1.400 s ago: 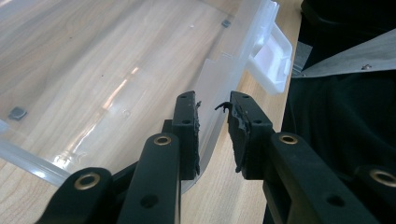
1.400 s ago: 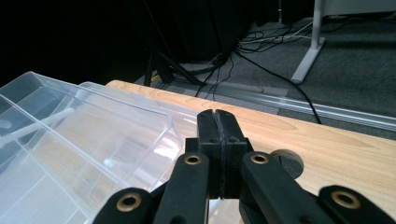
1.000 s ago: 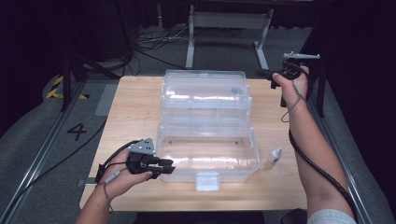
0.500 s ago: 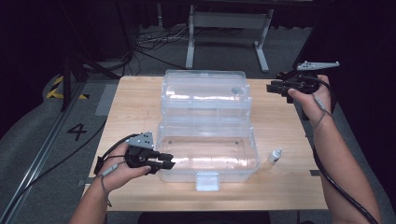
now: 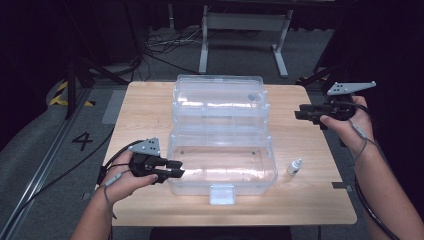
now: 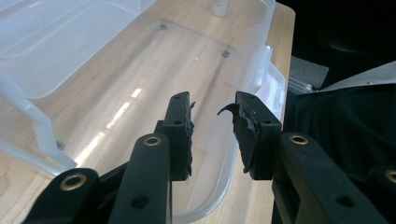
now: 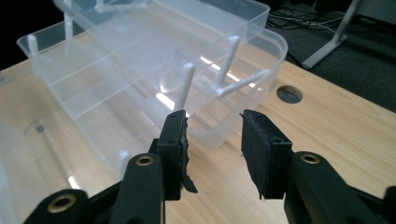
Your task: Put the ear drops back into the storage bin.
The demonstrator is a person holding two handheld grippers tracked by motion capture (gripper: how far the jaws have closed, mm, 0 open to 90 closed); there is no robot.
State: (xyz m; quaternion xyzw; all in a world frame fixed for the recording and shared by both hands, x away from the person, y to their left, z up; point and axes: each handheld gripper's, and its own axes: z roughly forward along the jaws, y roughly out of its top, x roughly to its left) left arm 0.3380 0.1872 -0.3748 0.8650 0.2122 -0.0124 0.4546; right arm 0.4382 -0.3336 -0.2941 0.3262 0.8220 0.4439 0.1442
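A clear plastic tiered box (image 5: 220, 125) stands open in the middle of the wooden table (image 5: 145, 110), its trays stepped back above a deep lower bin (image 6: 140, 70). My left gripper (image 5: 177, 169) lies at that bin's left front corner. Its jaws have just been opening, and the bin's rim runs through the gap in the left gripper view (image 6: 212, 116) with no pad pressing on it. My right gripper (image 5: 298, 114) hovers off the box's right side and points at it. Its jaws have just been opening and nothing is between them (image 7: 212, 135); the trays (image 7: 140, 70) are beyond.
A small white dropper bottle (image 5: 295, 166) stands on the table right of the bin, also at the top of the left gripper view (image 6: 219, 7). A latch tab (image 5: 221, 194) sticks out at the bin's front. A cable hole (image 7: 289, 94) is in the tabletop. Dark floor and cables surround the table.
My right gripper has drawn away from the upper tray's right end, moving right and toward the near side, and its jaws stand wider. The left gripper has stayed at the bin's corner.
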